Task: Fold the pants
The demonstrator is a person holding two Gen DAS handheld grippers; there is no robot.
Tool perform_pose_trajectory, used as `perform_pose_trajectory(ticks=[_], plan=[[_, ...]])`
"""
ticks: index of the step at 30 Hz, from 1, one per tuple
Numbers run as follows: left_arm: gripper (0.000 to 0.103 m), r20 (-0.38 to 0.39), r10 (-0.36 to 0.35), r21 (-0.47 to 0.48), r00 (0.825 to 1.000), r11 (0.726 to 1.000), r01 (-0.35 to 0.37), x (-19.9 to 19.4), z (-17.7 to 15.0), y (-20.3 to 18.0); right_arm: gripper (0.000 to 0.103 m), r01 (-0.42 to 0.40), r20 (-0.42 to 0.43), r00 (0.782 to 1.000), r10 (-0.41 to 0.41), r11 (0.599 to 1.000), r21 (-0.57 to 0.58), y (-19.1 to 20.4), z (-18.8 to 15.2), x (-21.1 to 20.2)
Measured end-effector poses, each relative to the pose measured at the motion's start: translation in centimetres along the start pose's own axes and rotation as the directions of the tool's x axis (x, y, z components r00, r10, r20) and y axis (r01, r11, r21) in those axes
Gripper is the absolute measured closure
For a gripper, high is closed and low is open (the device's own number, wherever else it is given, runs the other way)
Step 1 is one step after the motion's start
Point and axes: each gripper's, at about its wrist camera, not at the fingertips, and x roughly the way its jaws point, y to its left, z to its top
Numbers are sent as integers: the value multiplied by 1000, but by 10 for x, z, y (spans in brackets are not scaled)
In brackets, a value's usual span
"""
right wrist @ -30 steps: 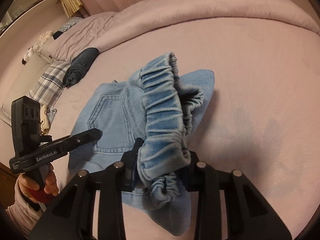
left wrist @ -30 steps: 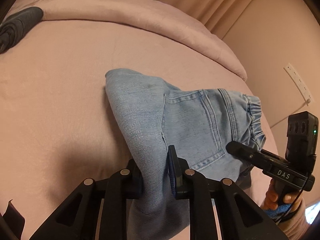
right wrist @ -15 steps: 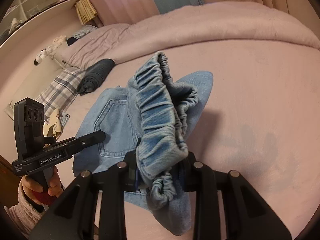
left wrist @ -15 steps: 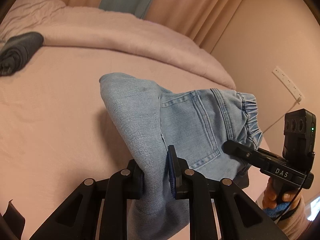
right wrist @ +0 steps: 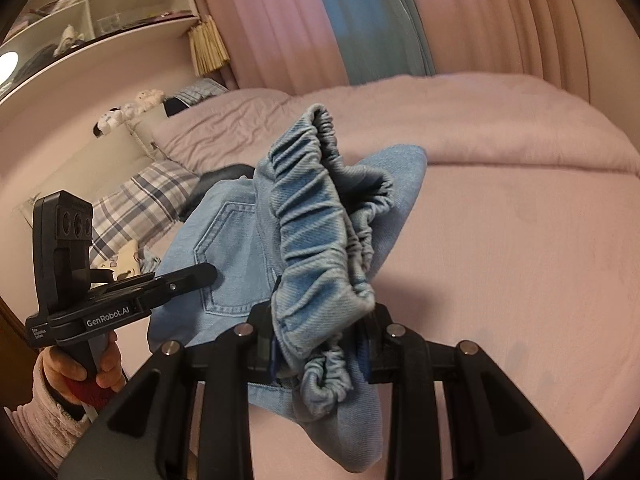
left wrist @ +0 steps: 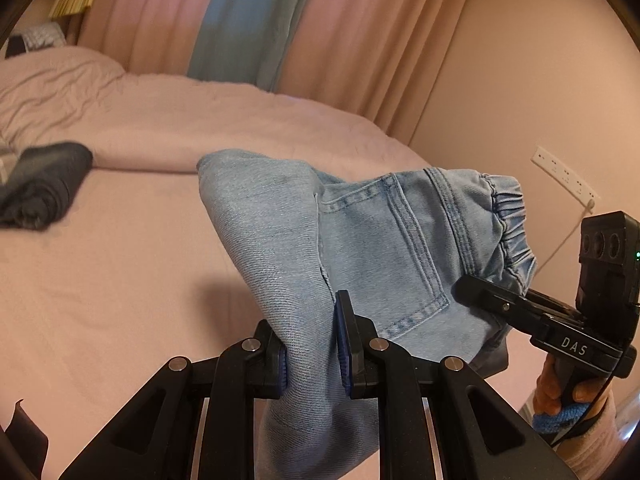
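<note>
Light blue denim pants point(left wrist: 360, 248) hang in the air above the pink bed point(left wrist: 120, 280), held from two sides. My left gripper point(left wrist: 312, 344) is shut on a fold of the leg cloth. My right gripper point(right wrist: 320, 348) is shut on the gathered elastic waistband point(right wrist: 316, 216). A back pocket point(left wrist: 384, 240) faces the left wrist camera. Each view also shows the other gripper: the right gripper point(left wrist: 472, 292) at the right of the left wrist view, the left gripper point(right wrist: 200, 272) at the left of the right wrist view. The lower cloth droops below both grips.
A rolled dark garment point(left wrist: 44, 184) lies on the bed at the left. A bunched pink duvet point(right wrist: 480, 120) runs along the far side. A plaid pillow point(right wrist: 144, 196) and soft toys sit near shelves at the left. Curtains and a wall socket point(left wrist: 564, 176) stand behind.
Both grippers have risen with the pants, lifting the cloth clear of the bed. The views tilted up, so curtains and shelves now show. Both grips stayed the same.
</note>
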Motion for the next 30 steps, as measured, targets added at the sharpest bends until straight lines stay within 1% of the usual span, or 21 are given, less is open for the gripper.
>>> perform_pose_trajectory(ticks=[5,12,20,23,30], plan=[[86,18,24,18,1000,1000,-25,3,16,3,74,-14,25,1000,14,1000,-16,-2,18,4],[86,16,37,29,999,999,-37,18,36,15,74,-18,38,999,19,1000,-14,-11,44,25],[86,-25,50,15,998,999,-50,61,55,35,74,-8,15,1000,8,1000,-2,-26,66,67],[86,-41,51,15,998,999,-50,77,57,41,74,-3,3,1000,3,1000,9,-31,70,83],[86,-110,57,11,992,998,-56,123,55,56,74,14,-47,999,-12,998,53,-53,71,123]])
